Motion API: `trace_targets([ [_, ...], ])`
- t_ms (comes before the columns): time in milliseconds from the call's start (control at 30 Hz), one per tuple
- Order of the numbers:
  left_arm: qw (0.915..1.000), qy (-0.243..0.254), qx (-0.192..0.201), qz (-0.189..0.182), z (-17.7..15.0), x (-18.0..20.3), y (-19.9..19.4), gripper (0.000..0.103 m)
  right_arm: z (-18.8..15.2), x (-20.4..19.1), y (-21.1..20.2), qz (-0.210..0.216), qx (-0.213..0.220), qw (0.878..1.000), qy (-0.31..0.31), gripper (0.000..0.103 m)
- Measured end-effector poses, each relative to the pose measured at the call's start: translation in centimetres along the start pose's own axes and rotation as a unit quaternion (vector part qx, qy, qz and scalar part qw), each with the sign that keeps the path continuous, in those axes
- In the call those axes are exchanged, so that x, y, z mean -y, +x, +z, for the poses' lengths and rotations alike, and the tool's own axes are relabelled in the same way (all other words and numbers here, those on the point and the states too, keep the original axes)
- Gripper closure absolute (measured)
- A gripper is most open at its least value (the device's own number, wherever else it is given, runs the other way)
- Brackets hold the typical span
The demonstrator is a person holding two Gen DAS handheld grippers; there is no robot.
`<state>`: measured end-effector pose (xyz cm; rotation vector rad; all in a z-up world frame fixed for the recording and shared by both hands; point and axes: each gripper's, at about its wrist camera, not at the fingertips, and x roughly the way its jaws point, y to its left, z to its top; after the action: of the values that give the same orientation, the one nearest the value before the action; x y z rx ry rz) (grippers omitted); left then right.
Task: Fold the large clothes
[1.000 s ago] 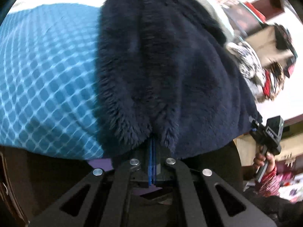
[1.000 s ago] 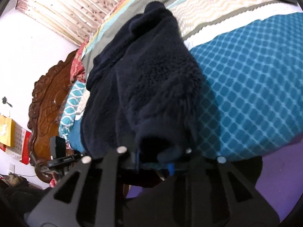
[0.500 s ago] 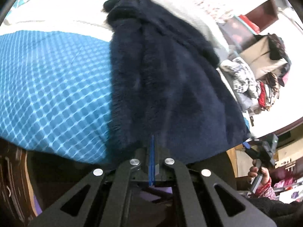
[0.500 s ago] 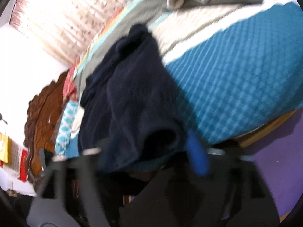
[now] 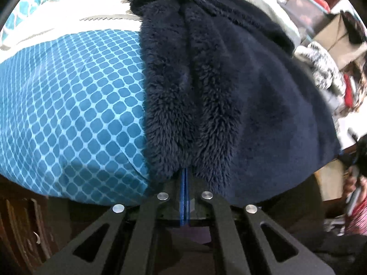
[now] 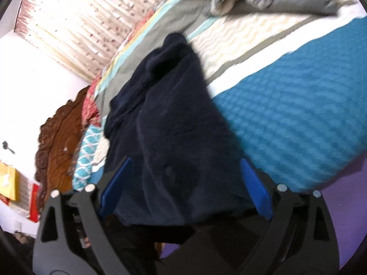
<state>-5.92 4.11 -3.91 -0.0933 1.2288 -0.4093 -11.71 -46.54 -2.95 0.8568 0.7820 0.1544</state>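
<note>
Bed first: your bedspread (image 5: 68, 105), teal-blue with a pale lattice print, fills the left of the left wrist view; in the right wrist view the same spread (image 6: 298, 119) sits on the right, blurred, with cream and grey-green stripes beyond it.

Only the right view gives you the carved wooden headboard (image 6: 62, 133), the pleated floral curtain (image 6: 87, 23) and a grey pillow (image 6: 305, 0) with a mottled white-and-dark fabric item on it at the far end. Only the left view gives you the clutter on the right: a brown cardboard box (image 5: 337, 39) with dark stuff on top, contents not readable, and a black-and-white patterned cloth (image 5: 321, 66) heaped below it. A hand (image 5: 352, 183) in a red striped sleeve shows at the right edge there, gripping a handle.

Task thing: the navy fleece garment (image 5: 229, 87) lies lengthwise on the bed, near end hanging over the bed's near edge. Left view: shaggy pile in two long ridges with a seam-like groove between them, smoother panel to the right. Right view: the garment (image 6: 174, 133) is motion-blurred, dark, bunched, narrowing toward the far end.

Your left gripper (image 5: 184, 178) is pinched closed, blue pads together, fleece edge bunched on both sides at the tips; it has the near hem. Your right gripper (image 6: 183, 183) has just been opening; blue fingers (image 6: 254, 185) stand wide, fleece between them, pads not pressing it.
</note>
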Motion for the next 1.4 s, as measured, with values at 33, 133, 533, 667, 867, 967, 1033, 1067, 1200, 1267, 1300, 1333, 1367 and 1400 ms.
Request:
trace_targets([
  [33, 1.0, 0.004, 0.0, 0.004, -0.1, 0.1, 0.2, 0.074, -0.1, -0.1, 1.1, 0.011, -0.013, 1.0, 0.003, 0.011],
  [133, 0.9999, 0.012, 0.004, 0.011, -0.2, 0.4, 0.8, 0.074, -0.6, 0.1, 4.1, 0.004, -0.05, 0.999, 0.008, 0.008],
  [533, 0.9991, 0.032, 0.017, 0.021, -0.8, 0.3, 1.6, 0.074, -2.0, 1.1, 4.6, 0.016, -0.02, 0.999, 0.025, 0.004],
  [667, 0.9992, 0.024, 0.021, 0.026, -0.9, 0.9, 1.8, 0.074, -2.2, 0.5, 4.7, 0.005, -0.023, 1.0, 0.014, 0.004],
  [867, 0.9936, -0.067, 0.032, -0.085, -1.7, -3.1, 0.1, 0.074, -2.0, 1.1, 4.6, 0.026, -0.032, 0.999, 0.025, 0.004],
  [967, 0.9886, -0.09, 0.035, -0.116, -2.4, -4.0, 0.1, 0.063, -2.1, 1.0, 4.6, 0.028, -0.033, 0.999, 0.023, 0.004],
  [1033, 0.9878, -0.068, 0.014, -0.139, -2.6, -3.3, 0.4, 0.031, -2.2, 1.0, 4.5, 0.029, -0.033, 0.999, 0.019, 0.004],
  [1067, 0.9868, -0.052, 0.009, -0.153, -2.8, -2.7, 0.5, 0.002, -2.2, 1.0, 4.5, 0.029, -0.033, 0.999, 0.018, 0.004],
  [1200, 0.978, 0.036, -0.04, -0.202, -3.6, 0.9, 1.2, -0.013, -2.4, 1.1, 4.3, 0.03, -0.032, 0.999, 0.019, 0.004],
  [1267, 0.9831, 0.05, -0.035, -0.172, -3.7, 1.4, 1.1, -0.013, -2.5, 1.0, 4.3, 0.029, -0.032, 0.999, 0.019, 0.004],
  [1300, 0.9845, 0.053, -0.029, -0.165, -3.8, 1.5, 0.7, -0.013, -2.5, 1.0, 4.3, 0.029, -0.033, 0.999, 0.018, 0.004],
  [1333, 0.9875, 0.056, -0.011, -0.147, -3.6, 1.6, 0.0, -0.013, -2.5, 0.9, 4.2, 0.028, -0.033, 0.999, 0.017, 0.004],
  [1367, 0.9898, 0.059, 0.007, -0.129, -3.4, 1.5, -0.9, -0.013, -2.5, 0.9, 4.2, 0.027, -0.034, 0.999, 0.016, 0.004],
  [1400, 0.9911, 0.06, 0.022, -0.117, -3.1, 1.4, -1.8, -0.013, -2.5, 0.8, 4.2, 0.026, -0.034, 0.999, 0.014, 0.004],
])
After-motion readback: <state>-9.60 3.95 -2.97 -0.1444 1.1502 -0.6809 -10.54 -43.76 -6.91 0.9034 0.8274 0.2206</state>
